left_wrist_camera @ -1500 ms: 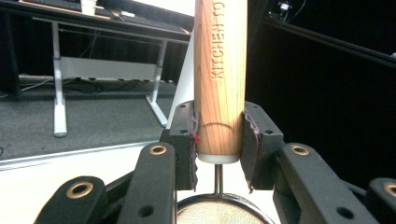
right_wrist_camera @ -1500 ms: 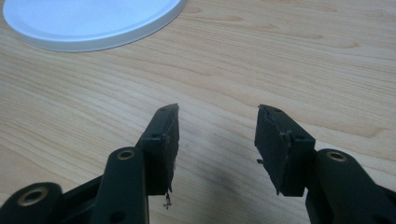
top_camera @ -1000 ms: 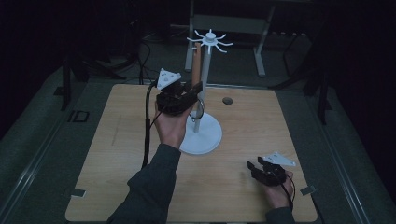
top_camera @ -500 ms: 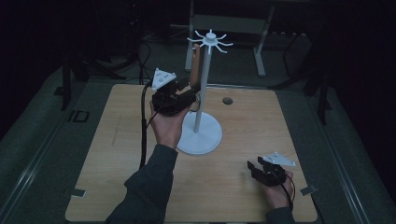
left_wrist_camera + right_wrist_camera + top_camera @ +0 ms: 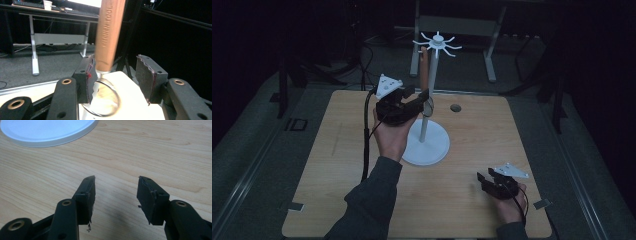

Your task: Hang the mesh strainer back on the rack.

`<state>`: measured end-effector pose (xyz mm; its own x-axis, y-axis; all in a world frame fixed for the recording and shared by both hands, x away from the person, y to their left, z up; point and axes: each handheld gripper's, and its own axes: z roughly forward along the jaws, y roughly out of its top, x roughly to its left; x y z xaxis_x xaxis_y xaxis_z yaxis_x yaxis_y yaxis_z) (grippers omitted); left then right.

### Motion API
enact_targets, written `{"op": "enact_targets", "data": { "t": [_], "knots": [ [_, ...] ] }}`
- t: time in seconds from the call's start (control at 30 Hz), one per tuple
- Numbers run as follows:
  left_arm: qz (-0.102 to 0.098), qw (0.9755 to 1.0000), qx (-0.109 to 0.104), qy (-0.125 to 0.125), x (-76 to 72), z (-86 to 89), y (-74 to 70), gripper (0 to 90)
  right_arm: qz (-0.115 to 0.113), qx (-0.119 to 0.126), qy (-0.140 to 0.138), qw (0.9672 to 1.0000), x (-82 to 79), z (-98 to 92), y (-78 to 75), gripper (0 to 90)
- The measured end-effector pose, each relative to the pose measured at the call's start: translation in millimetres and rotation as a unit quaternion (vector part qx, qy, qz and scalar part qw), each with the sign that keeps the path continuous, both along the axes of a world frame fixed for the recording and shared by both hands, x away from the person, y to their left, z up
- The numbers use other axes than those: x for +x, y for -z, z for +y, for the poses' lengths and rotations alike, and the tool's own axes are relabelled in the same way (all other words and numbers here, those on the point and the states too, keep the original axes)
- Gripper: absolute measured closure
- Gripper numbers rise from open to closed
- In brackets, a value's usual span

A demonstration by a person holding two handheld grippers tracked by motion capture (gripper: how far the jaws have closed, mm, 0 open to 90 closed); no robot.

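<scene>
Your left hand (image 5: 393,136) holds the left gripper (image 5: 412,102) raised over the light wooden table (image 5: 332,165), up against the thin pole of the white stand with a round flat base (image 5: 428,146). Its black cable (image 5: 365,140) drops from the grey three-cornered plate down past your dark sleeve (image 5: 369,202). In the left gripper view the jaws stand spread, and between them hangs a brown wooden handle stamped with lettering (image 5: 109,33). The handle lies against the left jaw's pad and stays clear of the right one, so nothing is pinched. Below the handle, a blurred round metal wire loop (image 5: 106,98) sits low between the jaws. In the high view the same handle (image 5: 424,67) hangs upright just beside the pole, its upper end near the white spoked crown (image 5: 437,43) at the top of the stand.

Past the stand, a small dark round spot (image 5: 455,107) marks the table near its far edge.

Your right hand (image 5: 510,207) rests near the table's near right corner, well apart from the stand, holding the right gripper (image 5: 484,182) low over the wood. Its jaws stand spread around bare tabletop, and the rim of the stand's white base (image 5: 47,132) shows beyond them in the right gripper view.
</scene>
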<state>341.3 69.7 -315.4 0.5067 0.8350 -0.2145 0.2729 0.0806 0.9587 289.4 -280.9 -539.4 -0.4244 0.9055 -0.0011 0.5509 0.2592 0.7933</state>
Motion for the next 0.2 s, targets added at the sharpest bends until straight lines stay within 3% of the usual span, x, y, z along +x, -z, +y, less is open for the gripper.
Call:
{"op": "enact_targets", "data": {
  "t": [0.2],
  "knots": [
    [0.001,0.9999,0.008,0.010,-2.6,-0.8,0.8,48.9,0.004,-0.002,0.010,0.9999,2.0,-3.6,2.7,48.5]
  ]
}}
